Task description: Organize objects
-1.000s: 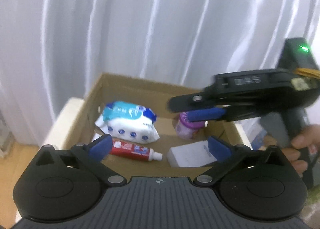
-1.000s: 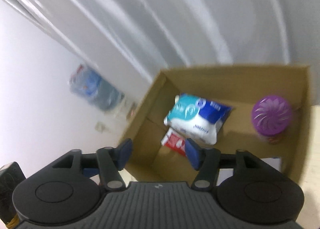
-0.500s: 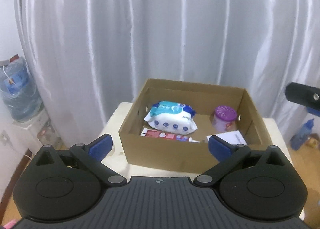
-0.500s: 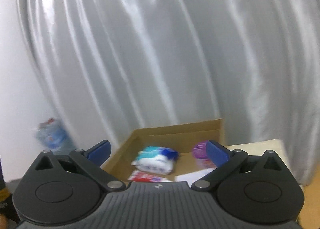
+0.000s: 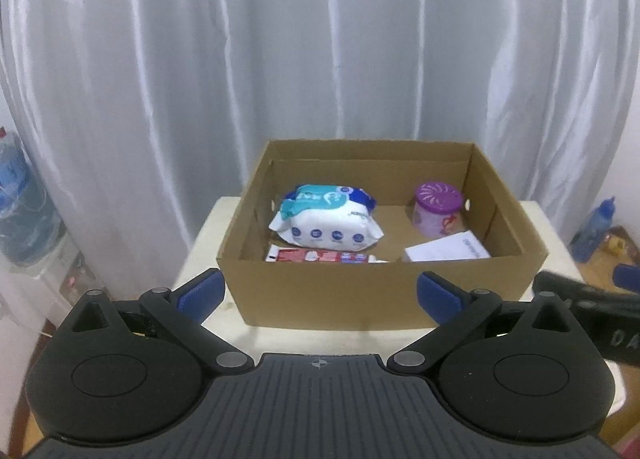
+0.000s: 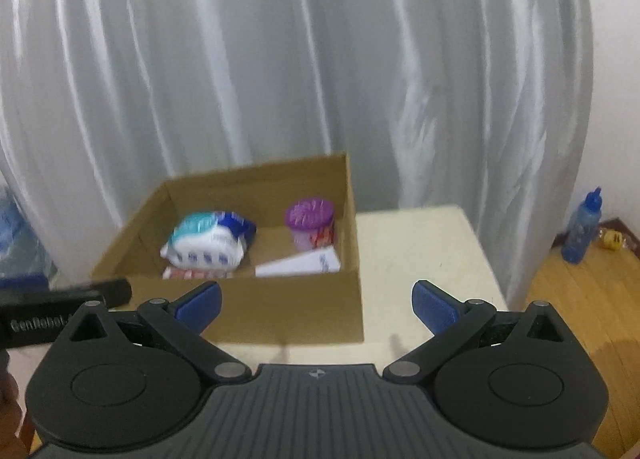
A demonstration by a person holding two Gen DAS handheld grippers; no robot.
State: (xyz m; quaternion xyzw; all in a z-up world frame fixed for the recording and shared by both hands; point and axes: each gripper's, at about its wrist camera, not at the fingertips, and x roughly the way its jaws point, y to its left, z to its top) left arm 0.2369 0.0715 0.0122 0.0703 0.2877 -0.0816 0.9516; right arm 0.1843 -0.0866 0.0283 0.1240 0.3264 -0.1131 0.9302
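Note:
A brown cardboard box (image 5: 360, 291) stands on a cream table (image 5: 208, 235). Inside lie a white and blue wipes pack (image 5: 326, 223), a red toothpaste tube (image 5: 320, 257), a purple-lidded jar (image 5: 438, 209) and a white carton (image 5: 446, 247). My left gripper (image 5: 320, 295) is open and empty, held back in front of the box. My right gripper (image 6: 316, 301) is open and empty, also in front of the box (image 6: 288, 307), where the wipes pack (image 6: 208, 241), jar (image 6: 310, 223) and carton (image 6: 300, 265) show.
White curtains (image 5: 320, 59) hang behind the table. A large water bottle (image 5: 20, 215) stands at the left. A blue bottle (image 6: 582, 229) stands on the wooden floor at the right. Bare tabletop (image 6: 420, 251) lies right of the box.
Both grippers have pulled back and away from the box, which now sits farther off. The right gripper, shown narrower a second ago, now stands wide open.

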